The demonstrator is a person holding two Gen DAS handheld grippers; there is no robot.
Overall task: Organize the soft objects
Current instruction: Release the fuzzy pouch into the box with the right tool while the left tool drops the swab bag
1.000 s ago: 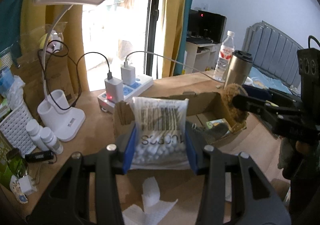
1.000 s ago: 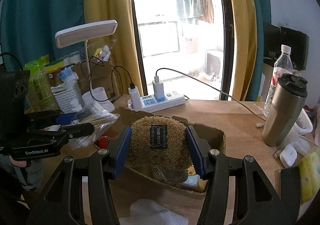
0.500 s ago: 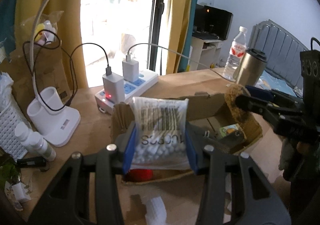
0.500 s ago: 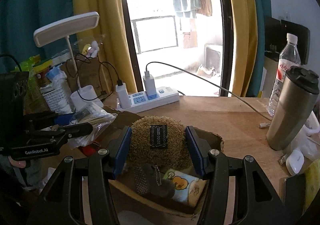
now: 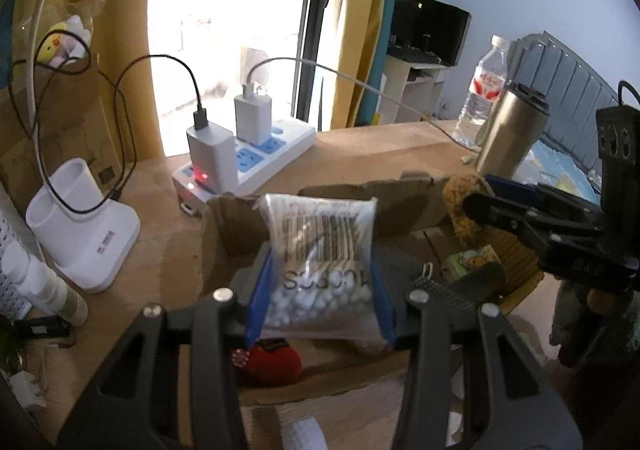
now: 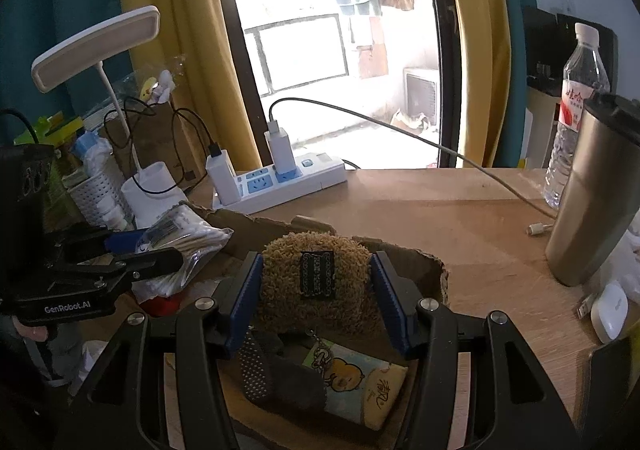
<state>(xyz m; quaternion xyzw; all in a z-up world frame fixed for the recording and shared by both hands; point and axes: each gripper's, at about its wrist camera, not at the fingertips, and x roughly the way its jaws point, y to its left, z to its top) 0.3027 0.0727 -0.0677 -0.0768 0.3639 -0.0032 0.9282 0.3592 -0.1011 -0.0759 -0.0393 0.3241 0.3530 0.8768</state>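
My left gripper point(image 5: 320, 298) is shut on a clear bag of cotton swabs point(image 5: 320, 250) and holds it over the left part of an open cardboard box point(image 5: 400, 194). My right gripper point(image 6: 318, 298) is shut on a brown fuzzy pouch point(image 6: 316, 282) with a black label, held over the same box point(image 6: 436, 274). In the box lie a yellow cartoon tissue pack point(image 6: 356, 382), a grey pouch point(image 6: 288, 378) and a red soft thing point(image 5: 268, 362). The right gripper also shows at the right of the left wrist view point(image 5: 472, 210); the left gripper shows in the right wrist view point(image 6: 176, 250).
A white power strip point(image 6: 288, 186) with chargers and cables lies behind the box. A steel tumbler point(image 6: 592, 202) and a water bottle point(image 6: 576, 98) stand at the right. A white lamp base point(image 5: 84, 234), a white basket point(image 6: 92, 194) and small bottles stand at the left.
Both grippers have moved forward and lower over the box, each still holding its item. The box contents now show beneath them.
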